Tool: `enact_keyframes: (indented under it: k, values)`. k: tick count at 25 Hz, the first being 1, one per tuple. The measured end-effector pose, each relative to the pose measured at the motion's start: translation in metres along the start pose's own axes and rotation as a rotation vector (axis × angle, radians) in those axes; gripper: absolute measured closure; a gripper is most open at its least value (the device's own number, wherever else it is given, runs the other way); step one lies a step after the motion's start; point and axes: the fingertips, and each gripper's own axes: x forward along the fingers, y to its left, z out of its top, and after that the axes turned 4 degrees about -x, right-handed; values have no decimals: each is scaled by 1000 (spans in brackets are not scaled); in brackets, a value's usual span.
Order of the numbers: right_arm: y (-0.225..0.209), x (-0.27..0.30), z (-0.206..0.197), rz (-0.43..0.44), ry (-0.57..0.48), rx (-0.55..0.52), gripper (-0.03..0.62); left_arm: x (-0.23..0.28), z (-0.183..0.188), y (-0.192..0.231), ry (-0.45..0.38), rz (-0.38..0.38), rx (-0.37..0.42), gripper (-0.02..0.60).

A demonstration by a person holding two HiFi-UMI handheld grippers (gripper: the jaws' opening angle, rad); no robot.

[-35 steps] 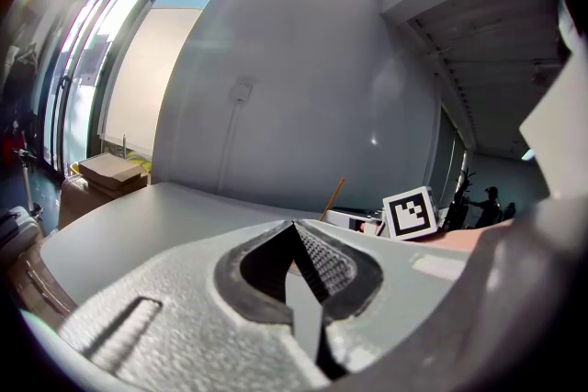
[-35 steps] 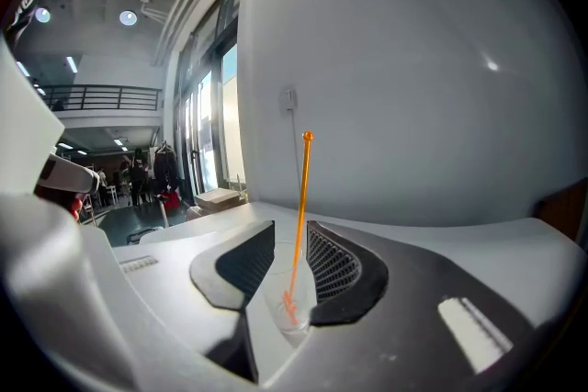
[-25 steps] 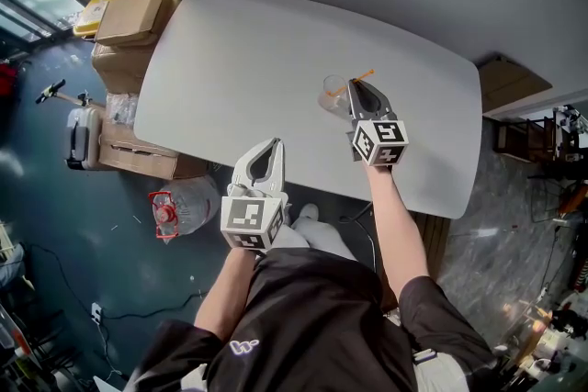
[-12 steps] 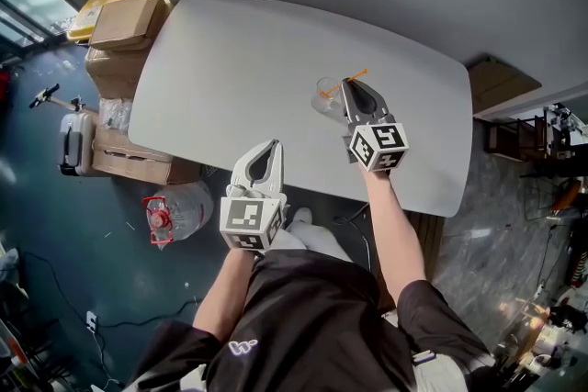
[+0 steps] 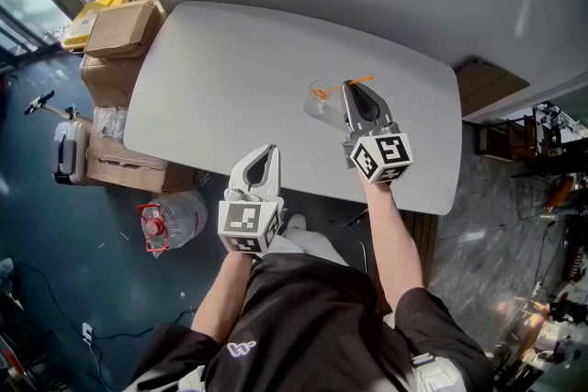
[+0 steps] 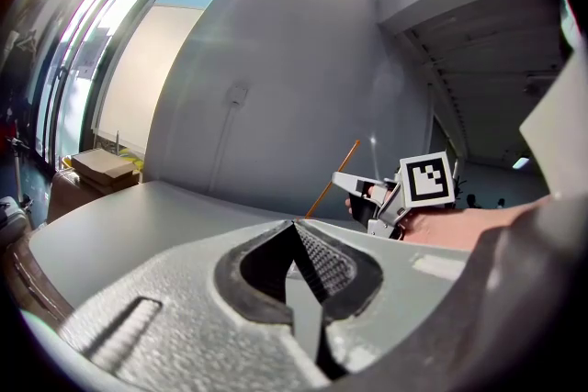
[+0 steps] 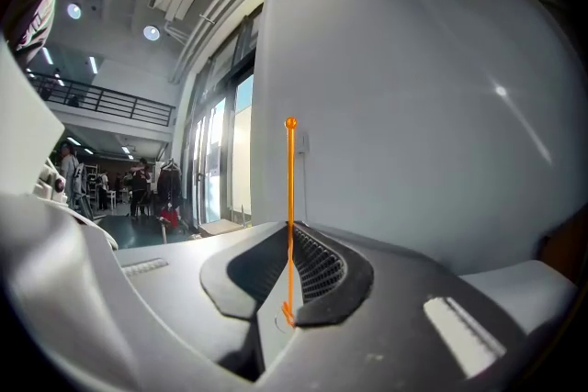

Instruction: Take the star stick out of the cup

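Note:
A clear cup stands on the white table, right of its middle. My right gripper hovers just right of the cup, shut on the thin orange star stick. That stick runs straight up between the pads in the right gripper view. From the left gripper view the stick slants down-left from the right gripper; its lower end is hidden. An orange bit shows at the cup's mouth. My left gripper hangs at the table's near edge, shut and holding nothing.
Cardboard boxes are stacked on the floor left of the table, with a suitcase and a large water bottle below them. A plain wall runs behind the table. A brown cabinet stands at the right.
My right gripper has risen with the stick held between its pads, pulling away from the cup. The left gripper has stayed at the table's near edge.

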Motion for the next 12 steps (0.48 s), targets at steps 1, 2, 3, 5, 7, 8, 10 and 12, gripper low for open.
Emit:
enact_keyframes:
  k: [1, 2, 3, 5, 7, 8, 10, 12]
  values:
    - [1, -3, 7, -2, -15, -4, 572, -1, -1, -1, -3, -5, -1, 577]
    - [2, -7, 14, -2, -28, -9, 572, -1, -2, -2, -5, -10, -2, 577]
    - [4, -11, 21, -3, -41, -16, 572, -2, -3, -3, -7, -13, -3, 577]
    - [8, -21, 35, -4, -65, -28, 572, -4, -3, -5, -9, -18, -3, 577]
    - [11, -32, 48, -8, -89, -40, 572, -5, -2, -8, -13, -24, 0, 577]
    - [13, -37, 54, -10, -100, -47, 572, -6, -1, -10, -15, -26, 2, 577]
    - [18, -48, 63, -10, -117, -63, 572, -6, 0, -12, -19, -32, 4, 577]
    - [25, -59, 70, -6, -127, -85, 572, -6, 0, -13, -25, -41, 5, 577]
